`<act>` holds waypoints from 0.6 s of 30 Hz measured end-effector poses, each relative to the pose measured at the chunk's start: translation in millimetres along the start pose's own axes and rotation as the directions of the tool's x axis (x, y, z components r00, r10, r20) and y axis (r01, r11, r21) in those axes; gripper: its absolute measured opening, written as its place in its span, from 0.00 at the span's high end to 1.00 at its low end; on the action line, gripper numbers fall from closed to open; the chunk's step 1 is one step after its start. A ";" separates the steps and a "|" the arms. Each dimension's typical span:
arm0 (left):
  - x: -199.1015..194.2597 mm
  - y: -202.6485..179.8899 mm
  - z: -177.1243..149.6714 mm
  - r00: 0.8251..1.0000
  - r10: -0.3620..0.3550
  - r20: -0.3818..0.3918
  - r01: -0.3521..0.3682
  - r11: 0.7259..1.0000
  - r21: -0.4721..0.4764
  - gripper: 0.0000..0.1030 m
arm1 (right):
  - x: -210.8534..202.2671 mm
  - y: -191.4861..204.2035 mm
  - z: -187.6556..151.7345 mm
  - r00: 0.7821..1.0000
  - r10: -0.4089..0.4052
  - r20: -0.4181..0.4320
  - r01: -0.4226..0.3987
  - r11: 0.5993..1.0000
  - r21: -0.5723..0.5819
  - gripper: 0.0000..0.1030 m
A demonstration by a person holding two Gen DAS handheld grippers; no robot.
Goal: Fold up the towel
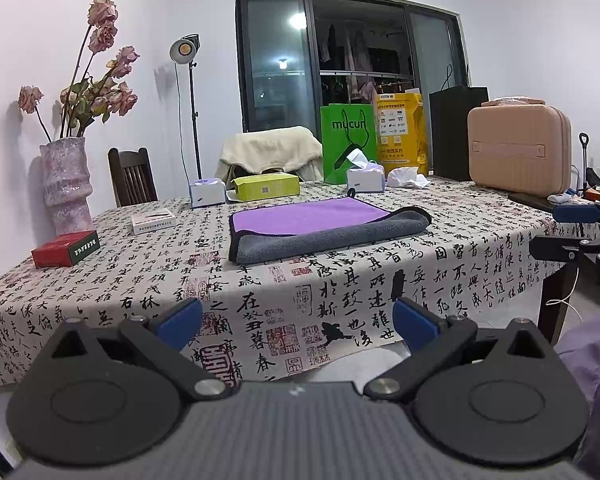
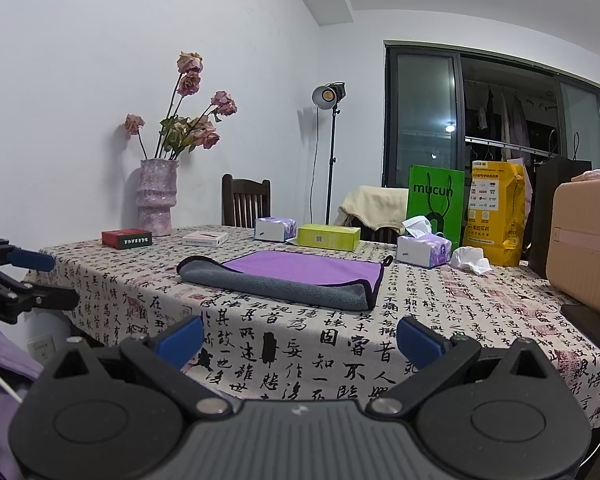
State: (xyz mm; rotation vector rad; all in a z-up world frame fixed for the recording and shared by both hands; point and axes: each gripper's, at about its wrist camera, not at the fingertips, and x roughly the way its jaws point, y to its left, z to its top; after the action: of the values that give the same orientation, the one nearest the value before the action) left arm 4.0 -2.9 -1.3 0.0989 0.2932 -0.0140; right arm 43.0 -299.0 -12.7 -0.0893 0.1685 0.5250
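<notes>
A purple and grey towel (image 1: 320, 226) lies on the table, its near edge rolled over so the grey side shows; it also shows in the right wrist view (image 2: 292, 278). My left gripper (image 1: 298, 326) is open and empty, held off the table's near edge, well short of the towel. My right gripper (image 2: 300, 342) is open and empty, also off the near edge. The right gripper shows at the right of the left wrist view (image 1: 572, 232). The left gripper shows at the left of the right wrist view (image 2: 24, 276).
The table (image 1: 420, 280) has a calligraphy cloth. Behind the towel stand tissue boxes (image 1: 365, 178), a green box (image 1: 266, 186), a green bag (image 1: 348, 144) and a pink case (image 1: 518, 154). At left are a vase (image 1: 66, 186), a red box (image 1: 66, 248) and a white box (image 1: 154, 220).
</notes>
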 end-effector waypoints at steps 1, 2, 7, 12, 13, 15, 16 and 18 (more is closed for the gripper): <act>-0.2 -0.2 0.1 1.000 -0.001 -0.001 0.001 1.000 0.000 0.00 | 0.0 0.2 0.1 1.000 0.000 0.001 0.000 1.000 -0.001 0.00; 0.0 -0.1 0.0 1.000 0.000 0.000 0.000 1.000 0.000 0.00 | -0.1 0.1 0.0 1.000 -0.001 0.000 0.001 1.000 -0.001 0.00; 0.3 -0.1 0.0 1.000 0.000 0.001 0.000 1.000 0.000 0.00 | 0.6 -0.6 0.2 1.000 -0.003 0.000 0.003 1.000 0.003 0.00; 0.5 -0.5 -0.9 1.000 0.000 -0.001 0.000 1.000 0.001 0.00 | 1.2 -0.3 0.3 1.000 -0.004 -0.001 0.004 1.000 0.004 0.00; 0.5 -0.6 -1.0 1.000 0.000 -0.001 0.000 1.000 0.001 0.00 | 1.0 -0.5 0.3 1.000 -0.005 0.000 0.005 1.000 0.004 0.00; 0.6 -0.6 -1.0 1.000 0.000 -0.001 0.000 1.000 0.001 0.00 | 1.6 -0.9 0.3 1.000 -0.005 -0.001 0.005 1.000 0.006 0.00; 0.5 -0.7 -1.2 1.000 0.000 -0.001 0.000 1.000 0.001 0.00 | 1.8 -1.2 0.2 1.000 -0.006 -0.001 0.006 1.000 0.008 0.00; 1.1 -0.7 -1.4 1.000 0.000 -0.004 0.000 1.000 0.000 0.00 | 2.2 -1.5 0.0 1.000 -0.006 -0.001 0.007 1.000 0.011 0.00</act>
State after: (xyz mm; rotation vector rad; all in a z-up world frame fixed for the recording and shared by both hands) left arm 4.7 -3.5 -3.0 0.0986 0.2974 -0.0139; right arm 45.6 -299.2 -13.0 -0.0794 0.1721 0.5175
